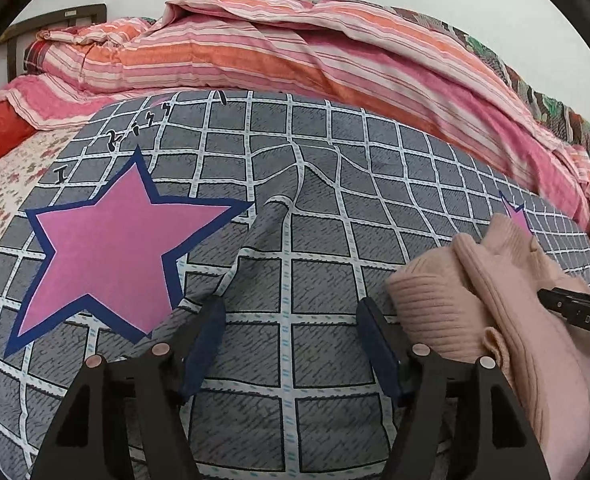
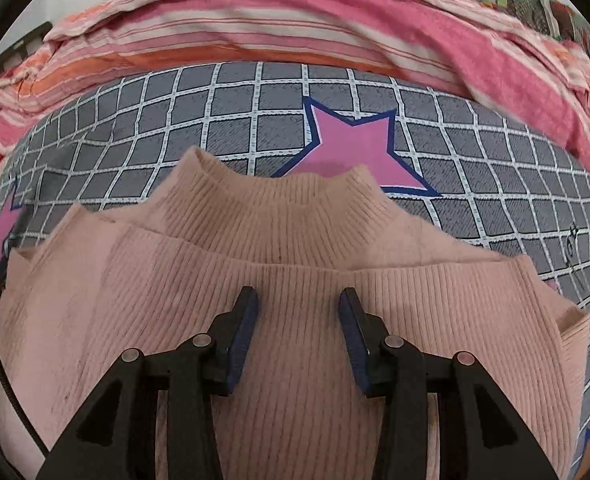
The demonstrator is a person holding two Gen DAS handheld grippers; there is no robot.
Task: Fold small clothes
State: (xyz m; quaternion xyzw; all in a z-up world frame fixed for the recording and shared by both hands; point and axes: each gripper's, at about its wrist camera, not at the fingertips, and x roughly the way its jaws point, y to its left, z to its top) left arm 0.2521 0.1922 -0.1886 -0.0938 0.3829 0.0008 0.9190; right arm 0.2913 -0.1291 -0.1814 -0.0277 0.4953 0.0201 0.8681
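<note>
A pink ribbed sweater with a high collar lies folded on the grey checked bed cover. My right gripper is open and empty just above the sweater's middle, collar pointing away. In the left wrist view the sweater lies at the right. My left gripper is open and empty over the bare cover, left of the sweater. A black tip of the right gripper shows over the sweater at the right edge.
The cover has large pink stars and a raised crease in the middle. A pile of pink and orange striped bedding lies along the far side. A dark headboard stands at the far left.
</note>
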